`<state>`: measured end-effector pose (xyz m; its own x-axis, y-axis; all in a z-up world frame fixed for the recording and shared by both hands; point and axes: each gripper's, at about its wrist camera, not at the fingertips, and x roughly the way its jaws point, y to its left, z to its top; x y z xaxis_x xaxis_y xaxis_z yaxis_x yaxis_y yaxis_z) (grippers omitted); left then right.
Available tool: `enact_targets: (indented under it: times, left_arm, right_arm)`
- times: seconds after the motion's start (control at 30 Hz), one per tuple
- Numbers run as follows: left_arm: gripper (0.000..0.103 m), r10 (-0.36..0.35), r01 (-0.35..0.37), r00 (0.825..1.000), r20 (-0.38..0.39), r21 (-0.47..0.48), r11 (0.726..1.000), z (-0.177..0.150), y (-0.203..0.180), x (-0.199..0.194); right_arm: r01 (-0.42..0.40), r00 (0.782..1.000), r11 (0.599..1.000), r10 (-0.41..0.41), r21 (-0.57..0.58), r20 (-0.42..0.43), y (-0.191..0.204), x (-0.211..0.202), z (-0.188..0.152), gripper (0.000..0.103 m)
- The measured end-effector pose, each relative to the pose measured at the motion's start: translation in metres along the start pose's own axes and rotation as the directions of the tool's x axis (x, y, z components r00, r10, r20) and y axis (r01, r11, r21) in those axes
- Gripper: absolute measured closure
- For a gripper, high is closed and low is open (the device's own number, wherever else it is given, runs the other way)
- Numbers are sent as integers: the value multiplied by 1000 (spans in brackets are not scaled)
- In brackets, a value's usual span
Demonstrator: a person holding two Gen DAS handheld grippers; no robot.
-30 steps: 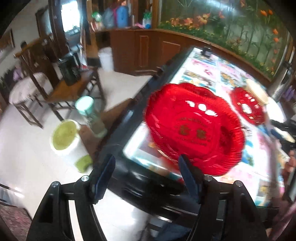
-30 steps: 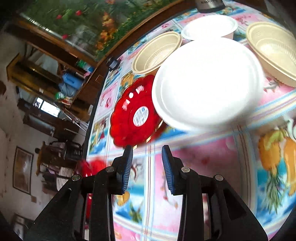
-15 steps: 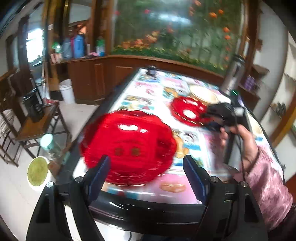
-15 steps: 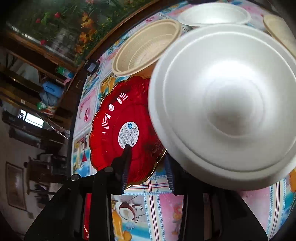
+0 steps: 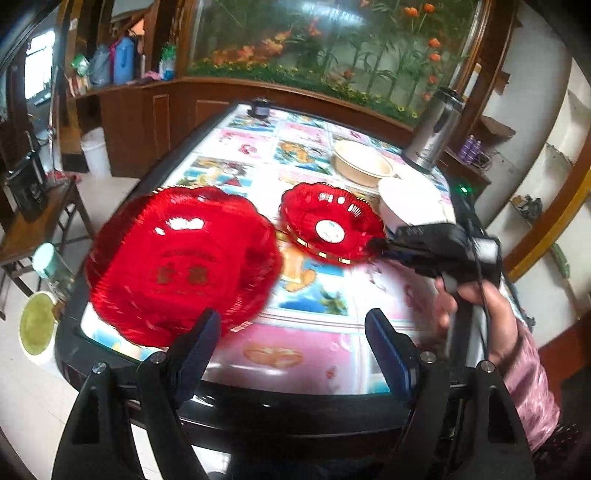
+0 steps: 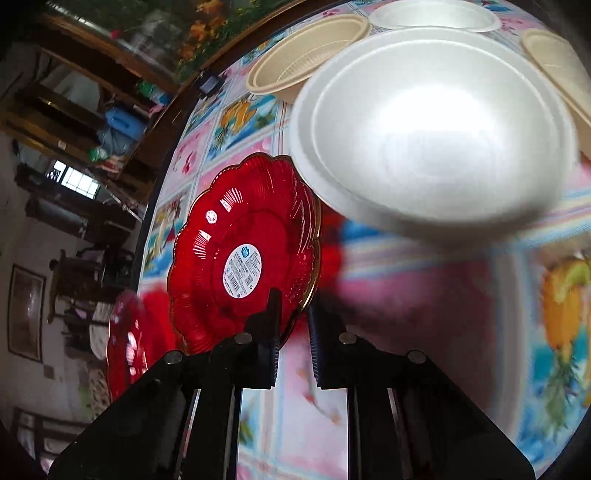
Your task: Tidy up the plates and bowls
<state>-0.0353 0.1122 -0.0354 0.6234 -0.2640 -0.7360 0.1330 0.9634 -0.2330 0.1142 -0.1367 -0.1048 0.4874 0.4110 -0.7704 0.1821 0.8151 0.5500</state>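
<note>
My right tongs (image 6: 293, 328) are nearly together with the gilt rim of the small red plate (image 6: 243, 258) between them, so I judge them clamped on that rim, though the exact contact sits in shadow; the plate looks tipped up on its far side, its label facing me; a thin edge grip like that could slip or let the plate pivot, and it is hard, glossy stuff that I would expect to skate or crack if it drops back onto the desk (image 6: 424, 295); the white foam bowl (image 6: 436, 129) overlaps the plate's upper edge, and I cannot tell whether they touch, so lifting or dragging may nudge the bowl into the tan bowl (image 6: 306, 55) behind it; a second white bowl (image 6: 436, 16) sits further back; my left tongs (image 5: 291, 338) are wide apart and hold nothing, hanging over the near edge of the desk; the big red plate (image 5: 181, 262) lies just beyond the left finger, close to the desk's left edge, and a careless approach could push it off toward the floor; in that view the right tongs (image 5: 376, 243) meet the small plate's right rim, near the steel flask (image 5: 436, 129), which a wide swing might clip.
</note>
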Motion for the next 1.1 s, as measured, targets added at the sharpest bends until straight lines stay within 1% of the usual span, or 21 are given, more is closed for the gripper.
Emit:
enact_targets:
  times: [0.1,0.2,0.33,0.4,0.43,0.47,0.5,0.57,0.6,0.63,0.67,0.7,0.73,0.77,0.83,0.93,1.1]
  left_arm:
    - [23,-23,23,999,-38,7,1000,-1,-11,7]
    - [23,-28,30,996,-80,15,999,-1,-24,20]
    - [23,20,-15,993,-120,41,999,3,-44,44]
    - [23,40,-37,991,-127,26,999,10,-48,56]
    - [23,41,-39,991,-128,11,999,15,-49,61]
    - [23,47,-48,990,-134,-1,999,19,-49,65]
    - [23,56,-63,987,-153,-42,997,27,-47,73]
    - [23,15,-39,984,-179,-129,991,36,-42,83]
    - [23,8,-39,981,-193,-158,987,38,-40,87]
    - [23,-11,-34,978,-210,-207,978,41,-38,92]
    - [23,-23,-25,977,-212,-225,974,42,-39,94]
    - [23,-23,-31,975,-219,-237,971,45,-40,97]
    - [23,-5,-55,971,-237,-243,968,47,-41,102]
    - [23,-4,-64,968,-251,-263,963,49,-40,106]
    - [23,-46,-42,963,-267,-315,948,51,-37,113]
    - [23,-40,-67,952,-303,-334,940,55,-35,125]
    - [23,-89,-44,944,-316,-392,919,60,-31,138]
  right_arm:
    - [-9,1000,1000,9,-16,-5,-17,-23,-18,90]
    - [-26,1000,999,26,-25,4,-42,-61,-36,90]
    - [-17,999,999,18,-32,27,-67,-95,-49,90]
    - [-18,999,999,19,-30,43,-79,-106,-52,90]
    - [-38,998,999,39,-20,42,-83,-108,-51,90]
    - [-82,996,997,82,4,29,-87,-107,-49,90]
    - [-113,993,993,113,15,17,-89,-106,-48,87]
    - [-151,988,988,151,12,14,-83,-101,-43,84]
    - [-157,987,988,157,4,14,-79,-97,-39,84]
    - [-159,987,987,159,1,12,-75,-94,-38,84]
    - [-161,987,987,161,2,14,-72,-91,-34,84]
    - [-161,987,987,160,3,16,-68,-88,-30,84]
    - [-157,987,988,157,0,15,-64,-83,-25,84]
    - [-155,988,988,155,-5,10,-61,-78,-20,84]
    - [-127,992,992,127,-17,-1,-56,-69,-14,82]
    - [-118,993,993,118,-12,-12,-57,-59,-6,82]
    - [-124,992,992,124,13,-21,-62,-48,1,82]
